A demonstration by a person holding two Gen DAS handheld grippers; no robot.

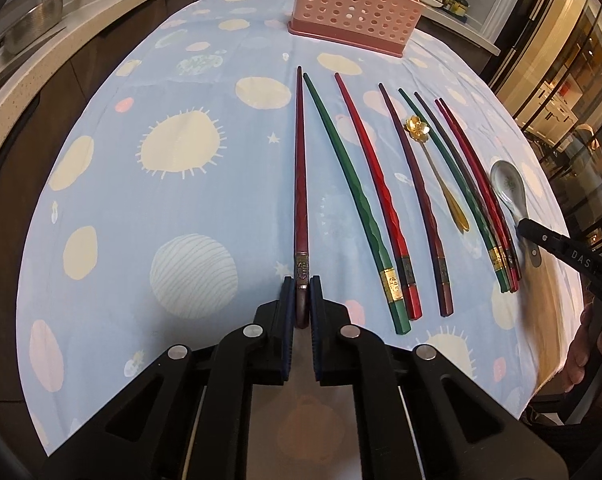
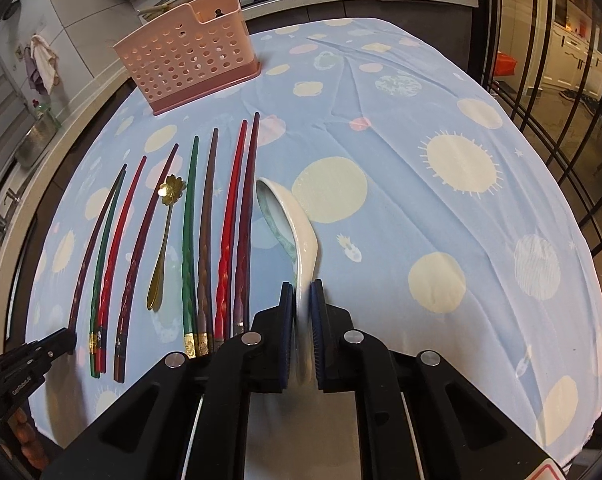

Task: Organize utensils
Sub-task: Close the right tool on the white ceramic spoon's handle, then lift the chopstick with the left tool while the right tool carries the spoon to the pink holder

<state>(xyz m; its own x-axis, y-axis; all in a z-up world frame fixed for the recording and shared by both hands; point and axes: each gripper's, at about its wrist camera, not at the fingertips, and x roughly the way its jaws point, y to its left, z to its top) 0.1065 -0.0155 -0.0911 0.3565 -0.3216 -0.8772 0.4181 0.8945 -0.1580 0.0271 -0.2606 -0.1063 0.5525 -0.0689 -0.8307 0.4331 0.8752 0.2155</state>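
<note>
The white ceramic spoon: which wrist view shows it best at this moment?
The right wrist view. The spoon sits centre frame, tilted on its side, bowl and handle both visible, handle clamped in the right gripper. The left wrist view shows the spoon only small at the right edge, its handle end partly hidden by that gripper.

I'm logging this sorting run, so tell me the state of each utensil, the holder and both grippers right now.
Left gripper: shut on the dark red chopstick, at its decorated end.
Right gripper: shut on the ceramic spoon handle, spoon tilted on edge.
Gold flower spoon: lying flat among the chopsticks.
Remaining chopsticks: lying flat on the tablecloth, roughly side by side.
Pink utensil holder: upright, nothing visible inside.
</note>
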